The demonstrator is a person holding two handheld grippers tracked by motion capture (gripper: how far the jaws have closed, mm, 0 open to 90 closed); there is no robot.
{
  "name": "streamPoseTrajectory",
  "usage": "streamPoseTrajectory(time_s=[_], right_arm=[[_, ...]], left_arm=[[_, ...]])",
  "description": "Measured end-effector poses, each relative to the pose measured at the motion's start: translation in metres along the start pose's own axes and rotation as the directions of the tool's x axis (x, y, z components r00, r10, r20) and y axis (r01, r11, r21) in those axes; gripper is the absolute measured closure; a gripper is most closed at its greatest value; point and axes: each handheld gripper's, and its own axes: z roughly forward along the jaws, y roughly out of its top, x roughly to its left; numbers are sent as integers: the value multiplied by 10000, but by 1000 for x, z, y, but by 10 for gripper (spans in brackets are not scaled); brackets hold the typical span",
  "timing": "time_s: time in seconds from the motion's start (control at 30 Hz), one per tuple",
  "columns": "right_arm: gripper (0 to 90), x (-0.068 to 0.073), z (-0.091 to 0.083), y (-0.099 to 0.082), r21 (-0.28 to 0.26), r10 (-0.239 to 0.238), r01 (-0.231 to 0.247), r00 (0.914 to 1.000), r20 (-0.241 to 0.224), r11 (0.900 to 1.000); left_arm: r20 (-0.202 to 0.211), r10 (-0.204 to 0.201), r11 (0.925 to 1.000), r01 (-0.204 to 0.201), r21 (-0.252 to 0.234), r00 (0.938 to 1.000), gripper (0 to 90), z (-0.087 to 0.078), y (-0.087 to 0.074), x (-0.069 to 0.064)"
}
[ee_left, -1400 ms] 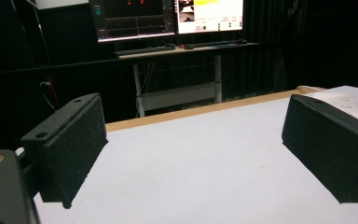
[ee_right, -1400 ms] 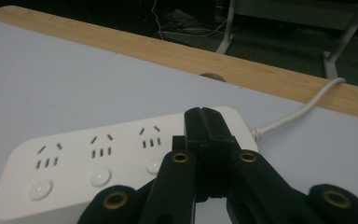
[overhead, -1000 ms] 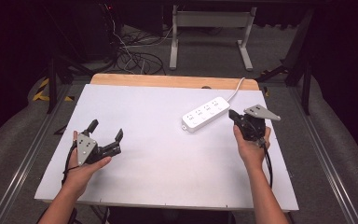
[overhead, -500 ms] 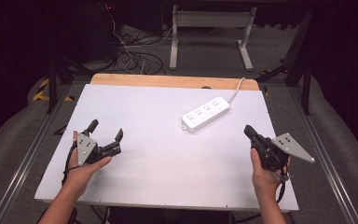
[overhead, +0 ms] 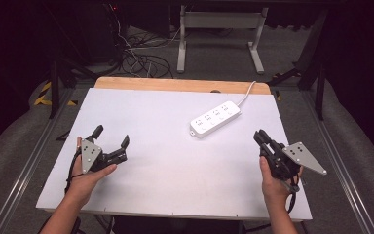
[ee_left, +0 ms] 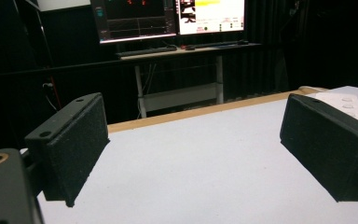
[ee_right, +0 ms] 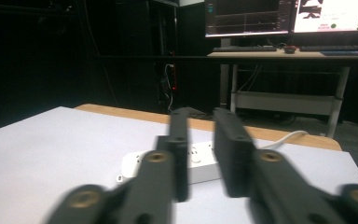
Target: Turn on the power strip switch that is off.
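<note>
A white power strip (overhead: pixel 215 119) lies on the white tabletop (overhead: pixel 175 165) toward the back right, its cable running off the far edge. My right gripper (overhead: pixel 258 135) rests near the front right, a short way in front of the strip and pointing at it. Its jaws have just been opening and stand a little apart, with nothing between them. In the right gripper view the strip (ee_right: pixel 133 169) lies beyond my right gripper (ee_right: pixel 200 135). My left gripper (overhead: pixel 112 135) sits at the front left, wide open and empty; its view (ee_left: pixel 193 116) looks across bare table.
A wooden strip (overhead: pixel 175 85) borders the table's far edge. Behind the table stand a desk frame (overhead: pixel 219 29), loose cables on the floor (overhead: pixel 136 58) and monitors (ee_left: pixel 168 16). Metal rails run along both sides.
My right gripper has pulled back from beside the power strip toward the front right of the table, and its jaws now show a small gap. The left gripper has not moved.
</note>
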Motion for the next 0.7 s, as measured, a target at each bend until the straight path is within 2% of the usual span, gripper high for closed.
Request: streamPoseTrajectory(time_s=[0.03, 0.07, 0.1, 0.13, 0.17, 0.2, 0.37, 0.53, 0.7], right_arm=[[566, 0, 1, -1, -33, 55, -55, 9998, 215, 10000], [566, 0, 1, -1, -33, 55, -55, 9998, 215, 10000], [480, 0, 2, -1, -118, 117, -113, 9995, 305, 9999], [372, 0, 4, -1, 60, 338, -340, 9990, 303, 9994], [265, 0, 6, -1, 273, 429, -443, 9978, 513, 9986], [222, 0, 8, -1, 388, 395, -425, 9964, 744, 9983], [112, 2, 9, -1, 142, 207, -222, 9946, 1018, 9997], [95, 0, 8, -1, 180, 371, -389, 9947, 958, 9991], [96, 1, 7, -2, 165, 271, -288, 9951, 950, 9994]], left_arm=[[-27, -7, 10000, 7, -10, 10000, 82, 0, 0, 0], [-27, -7, 10000, 7, -10, 10000, 82, 0, 0, 0], [-33, -37, 10000, 37, -27, 10000, 82, 0, 0, 0], [-23, -33, 10000, 33, -13, 10000, 83, 0, 0, 0], [-17, -32, 10000, 32, -8, 10000, 83, 0, 0, 1], [-11, -35, 10000, 35, -18, 10000, 82, 0, 0, 1], [15, -50, 10000, 50, -32, 10000, 82, 0, 0, 0], [5, -59, 10000, 59, 3, 10000, 82, 0, 0, 1], [40, -72, 10000, 72, 3, 10000, 82, 1, 0, 1]])
